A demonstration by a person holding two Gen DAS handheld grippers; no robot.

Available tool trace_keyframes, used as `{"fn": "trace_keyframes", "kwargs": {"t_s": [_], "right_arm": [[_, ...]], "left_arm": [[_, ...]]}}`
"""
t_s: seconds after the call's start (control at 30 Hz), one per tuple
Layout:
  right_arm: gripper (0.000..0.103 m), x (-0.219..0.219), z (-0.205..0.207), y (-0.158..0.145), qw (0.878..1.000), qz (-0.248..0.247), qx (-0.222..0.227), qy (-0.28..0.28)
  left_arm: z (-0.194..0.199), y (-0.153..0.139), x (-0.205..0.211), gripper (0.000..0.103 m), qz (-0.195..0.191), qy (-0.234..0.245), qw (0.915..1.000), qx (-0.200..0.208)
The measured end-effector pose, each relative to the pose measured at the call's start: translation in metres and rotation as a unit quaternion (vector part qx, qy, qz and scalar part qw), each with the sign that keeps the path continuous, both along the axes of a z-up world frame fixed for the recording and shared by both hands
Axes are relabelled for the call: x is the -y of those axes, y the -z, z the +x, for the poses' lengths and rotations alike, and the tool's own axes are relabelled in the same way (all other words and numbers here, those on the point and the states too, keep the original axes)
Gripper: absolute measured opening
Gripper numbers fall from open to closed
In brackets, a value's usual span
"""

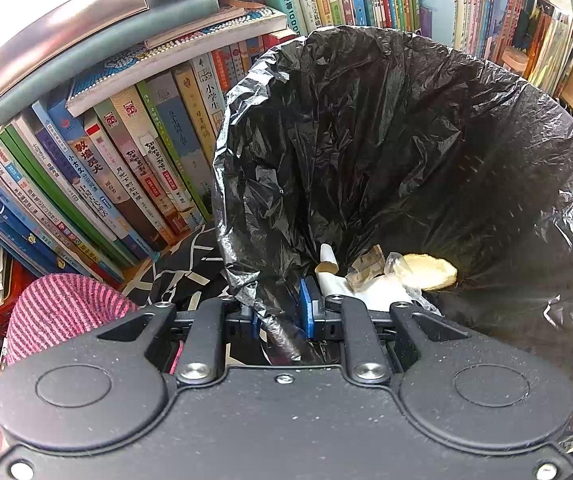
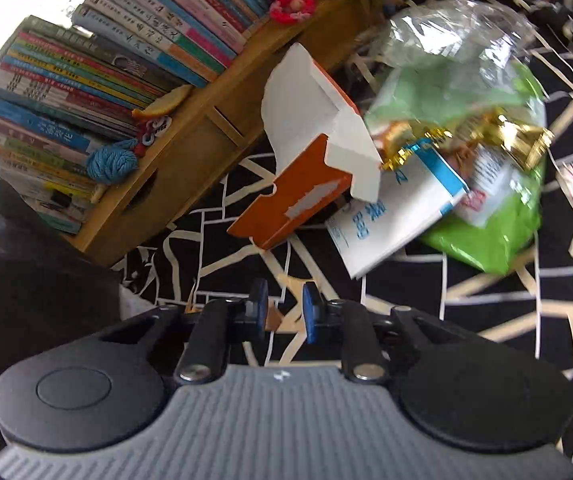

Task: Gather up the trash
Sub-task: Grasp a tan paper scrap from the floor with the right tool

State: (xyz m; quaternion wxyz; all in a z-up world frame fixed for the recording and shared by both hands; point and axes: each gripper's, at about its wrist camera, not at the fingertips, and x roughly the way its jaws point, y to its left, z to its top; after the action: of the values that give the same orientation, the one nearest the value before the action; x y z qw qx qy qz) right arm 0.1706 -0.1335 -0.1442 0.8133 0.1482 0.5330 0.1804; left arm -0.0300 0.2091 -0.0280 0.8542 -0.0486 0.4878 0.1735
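In the left wrist view a black trash bag [image 1: 426, 152] stands open, filling the right side. Paper scraps [image 1: 366, 276] and a pale yellow scrap [image 1: 430, 272] lie at its bottom. My left gripper [image 1: 280, 316] is shut on the bag's near rim, which bunches between the blue pads. In the right wrist view a pile of trash lies on the patterned floor: an orange and white carton [image 2: 310, 168], a white and blue paper packet [image 2: 390, 220], and a green plastic bag [image 2: 486, 120] with gold foil [image 2: 518, 136]. My right gripper [image 2: 284, 308] is open and empty, short of the carton.
Bookshelves packed with books [image 1: 134, 168] stand behind the bag, and a wooden shelf [image 2: 190, 160] runs left of the pile. A striped pink sleeve [image 1: 62, 312] shows at lower left. Part of the black bag [image 2: 26, 280] is at the right view's left edge.
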Motion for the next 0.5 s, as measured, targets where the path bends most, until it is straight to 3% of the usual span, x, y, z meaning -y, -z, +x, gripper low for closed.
{"fn": "trace_keyframes", "kwargs": {"t_s": [0.17, 0.27, 0.33, 0.5], "right_arm": [[0.026, -0.009, 0.005, 0.022, 0.999, -0.007, 0.023, -0.039], [0.028, -0.020, 0.002, 0.031, 0.995, -0.053, 0.040, -0.068], [0.047, -0.024, 0.000, 0.036, 0.992, -0.075, 0.053, -0.082], [0.059, -0.027, -0.005, 0.047, 0.990, -0.072, 0.063, -0.100]], "left_arm": [[0.000, 0.000, 0.001, 0.018, 0.003, 0.000, 1.0000, -0.002], [0.001, 0.000, 0.002, 0.018, 0.006, 0.001, 1.0000, -0.005], [0.001, 0.000, 0.003, 0.018, 0.008, 0.001, 1.0000, -0.006], [0.001, 0.000, 0.004, 0.018, 0.010, 0.001, 0.9999, -0.008]]}}
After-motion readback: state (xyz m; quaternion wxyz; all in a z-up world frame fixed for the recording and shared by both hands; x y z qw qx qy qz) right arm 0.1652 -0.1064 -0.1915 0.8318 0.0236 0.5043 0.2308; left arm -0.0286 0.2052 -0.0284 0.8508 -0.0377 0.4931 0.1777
